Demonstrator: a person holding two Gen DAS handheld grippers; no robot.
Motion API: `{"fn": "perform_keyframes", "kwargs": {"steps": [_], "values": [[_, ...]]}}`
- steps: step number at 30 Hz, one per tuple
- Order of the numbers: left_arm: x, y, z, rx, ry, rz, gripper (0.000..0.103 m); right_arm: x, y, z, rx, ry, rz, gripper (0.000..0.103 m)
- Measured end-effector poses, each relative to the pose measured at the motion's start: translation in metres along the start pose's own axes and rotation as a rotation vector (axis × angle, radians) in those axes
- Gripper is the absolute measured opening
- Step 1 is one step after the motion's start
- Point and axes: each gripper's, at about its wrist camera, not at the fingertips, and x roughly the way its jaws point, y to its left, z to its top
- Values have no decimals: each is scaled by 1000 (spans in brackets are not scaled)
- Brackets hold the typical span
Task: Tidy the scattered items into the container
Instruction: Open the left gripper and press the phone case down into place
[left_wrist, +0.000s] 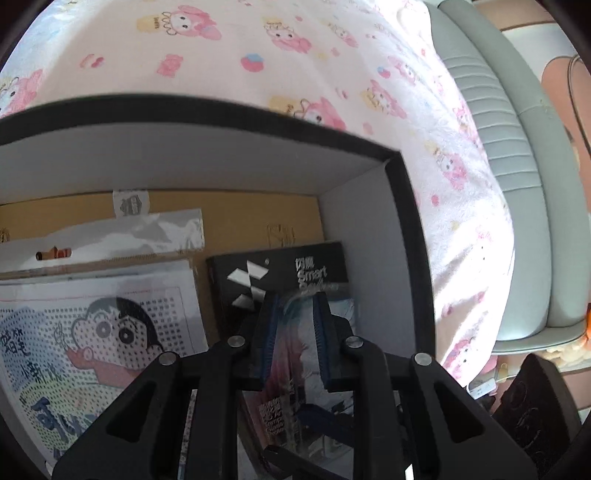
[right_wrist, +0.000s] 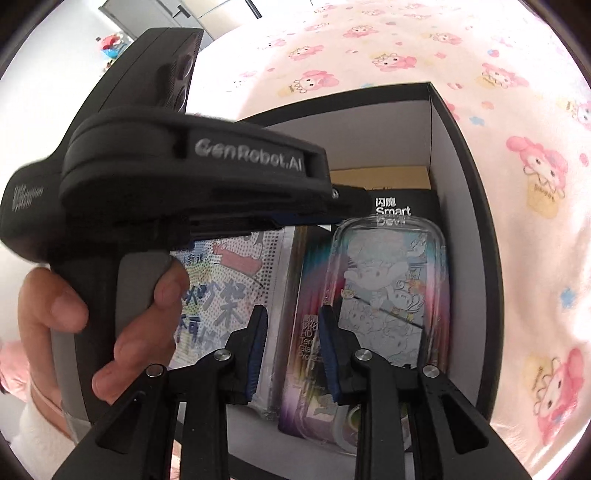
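Both grippers hang over the box (left_wrist: 406, 206), a black-rimmed, white-walled container sitting on a bed sheet (left_wrist: 295, 55) printed with pink cartoon rabbits. In the left wrist view, the left gripper (left_wrist: 295, 314) is clenched on the top edge of a clear phone case (right_wrist: 391, 295), which rests in the box's right half, over a black carton (left_wrist: 280, 273) marked "Smart Devil". In the right wrist view, the right gripper (right_wrist: 291, 325) sits low in the frame, shut on nothing, with its blue pads above a shiny packet (right_wrist: 306, 332) beside the case. A cartoon bead kit (left_wrist: 96, 332) fills the lower left. A hand (right_wrist: 110, 325) grips the left tool's handle.
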Motion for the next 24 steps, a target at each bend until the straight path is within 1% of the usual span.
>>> {"fn": "perform_keyframes", "kwargs": {"steps": [2,3,5,6,8,11,12,14,15,16,17,18,21,22,24], "values": [[-3,0,-8,-1,17,-8,17,-2,1,-2,6,0,-12,24],[-7,2,-11,-15,12,1,17,-4,3,-4,5,-3,-19,24],[-25,7,-19,-35,-55,44,17,-11,6,-8,-17,-27,-51,24],[-34,9,-23,-37,-84,52,17,-16,8,-12,-24,-56,-70,24],[-45,11,-32,-31,-95,48,17,-22,9,-17,-24,-90,-93,24],[-52,11,-47,-31,-73,27,17,-24,12,-22,-8,-99,-122,24],[-53,13,-52,-52,-61,3,17,-26,14,-25,-6,-106,-134,25],[-51,24,-66,-149,-25,-77,17,-35,15,-31,-11,-130,-147,25],[-49,26,-70,-174,-13,-107,17,-43,12,-36,-10,-148,-144,25],[-48,25,-73,-176,-10,-110,18,-51,12,-44,-7,-166,-138,25],[-46,22,-75,-164,-8,-95,18,-57,13,-50,-1,-187,-141,25],[-43,18,-77,-155,0,-86,18,-64,12,-53,4,-207,-162,25],[-30,14,-82,-172,42,-96,19,-78,9,-53,0,-249,-233,25],[-27,12,-83,-171,48,-90,19,-83,6,-53,6,-256,-239,25],[-21,6,-86,-160,60,-71,21,-88,-4,-52,21,-263,-222,25]]}}
